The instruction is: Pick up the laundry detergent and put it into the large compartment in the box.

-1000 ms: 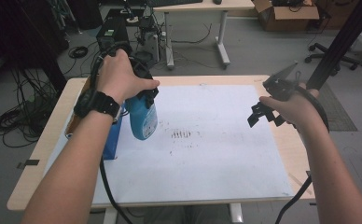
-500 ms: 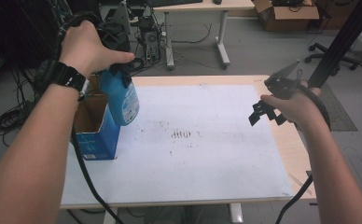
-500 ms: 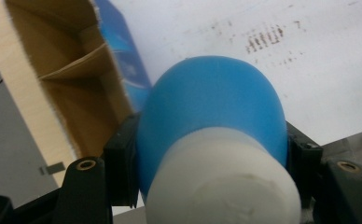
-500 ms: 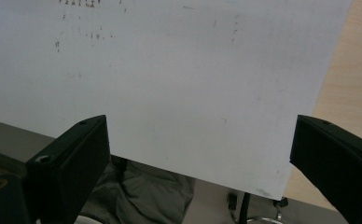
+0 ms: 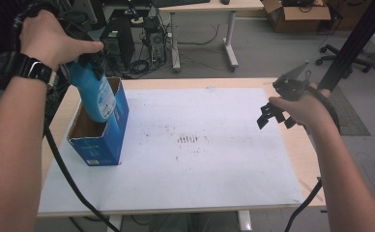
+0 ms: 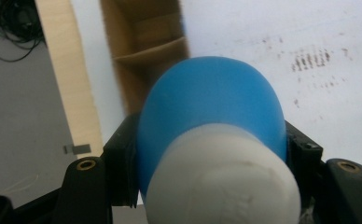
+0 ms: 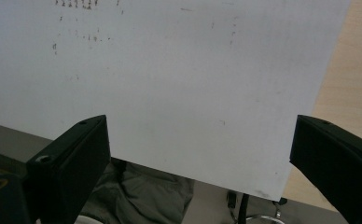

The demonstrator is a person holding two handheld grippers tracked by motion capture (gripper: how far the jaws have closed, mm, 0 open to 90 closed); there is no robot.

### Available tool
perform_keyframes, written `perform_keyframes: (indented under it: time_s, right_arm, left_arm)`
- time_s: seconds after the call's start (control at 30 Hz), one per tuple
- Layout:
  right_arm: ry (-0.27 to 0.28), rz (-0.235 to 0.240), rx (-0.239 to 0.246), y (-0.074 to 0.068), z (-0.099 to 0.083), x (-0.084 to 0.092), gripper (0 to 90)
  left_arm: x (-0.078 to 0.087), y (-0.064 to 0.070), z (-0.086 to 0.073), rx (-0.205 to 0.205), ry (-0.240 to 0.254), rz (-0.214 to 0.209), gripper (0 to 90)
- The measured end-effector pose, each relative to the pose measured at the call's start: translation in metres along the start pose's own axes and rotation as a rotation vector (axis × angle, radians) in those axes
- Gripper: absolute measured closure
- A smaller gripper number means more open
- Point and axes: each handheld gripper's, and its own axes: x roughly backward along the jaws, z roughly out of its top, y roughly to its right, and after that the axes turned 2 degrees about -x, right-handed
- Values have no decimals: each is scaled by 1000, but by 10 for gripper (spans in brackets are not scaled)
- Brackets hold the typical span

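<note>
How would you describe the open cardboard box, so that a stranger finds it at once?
Start from the white sheet covering the wooden table. At its left edge stands a blue box, open on top with a brown inside. A blue bottle, held in the left tongs, dips into it.

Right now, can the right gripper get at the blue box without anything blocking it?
Probably yes. The right gripper is open and holds nothing, and the white sheet between it and the blue box is bare.
</note>
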Motion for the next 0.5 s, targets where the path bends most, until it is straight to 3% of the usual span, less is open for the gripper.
perform_keyframes:
  time_s: [0.23,0.5]
  right_arm:
    - [-7,-3,-10,3,2,-3,52]
    - [-18,-1,-12,5,2,-8,52]
  left_arm:
    - [-13,-25,-5,59,-12,-3,375]
    - [-31,-31,-7,73,-27,-8,376]
